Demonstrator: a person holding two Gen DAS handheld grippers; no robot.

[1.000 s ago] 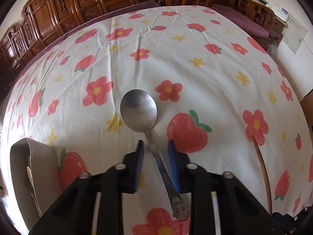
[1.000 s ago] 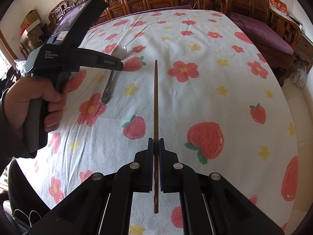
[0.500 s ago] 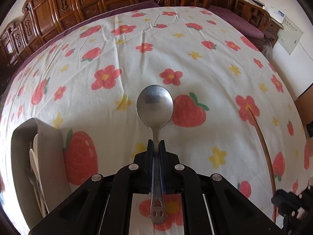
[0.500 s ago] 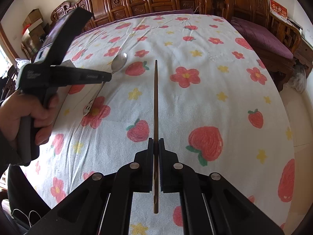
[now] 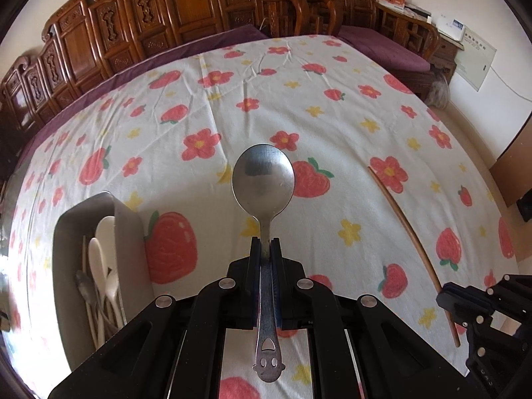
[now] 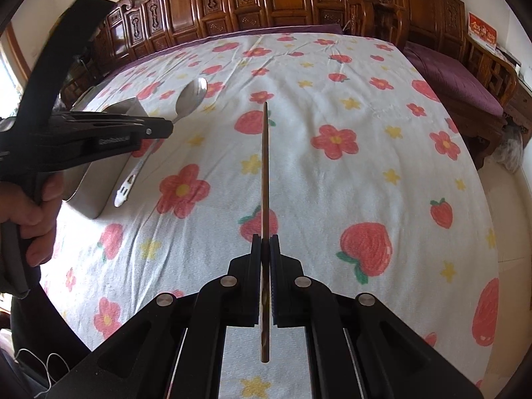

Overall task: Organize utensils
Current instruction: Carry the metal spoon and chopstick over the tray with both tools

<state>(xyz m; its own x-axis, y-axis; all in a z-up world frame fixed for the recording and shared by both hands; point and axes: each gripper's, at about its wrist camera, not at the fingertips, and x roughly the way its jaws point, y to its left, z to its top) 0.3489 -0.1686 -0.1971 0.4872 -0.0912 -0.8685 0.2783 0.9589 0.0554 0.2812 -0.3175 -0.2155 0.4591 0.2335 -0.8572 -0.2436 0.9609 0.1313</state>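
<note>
Both grippers clamped on utensils, raised above floral tablecloth point(image 5: 332, 106).
Left gripper point(image 5: 265, 244) pinches metal spoon point(image 5: 263, 179) by handle; right gripper point(image 6: 265, 241) pinches wooden chopstick point(image 6: 264, 166); grey tray point(image 5: 129, 232) at left holds white spoons point(image 5: 99, 259).

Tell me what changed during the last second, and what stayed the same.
The left gripper shut its fingers on the spoon, which lay between them on the cloth, and lifted it; the tray at its left came further into view. The right gripper stayed shut on the chopstick, held above the cloth.
</note>
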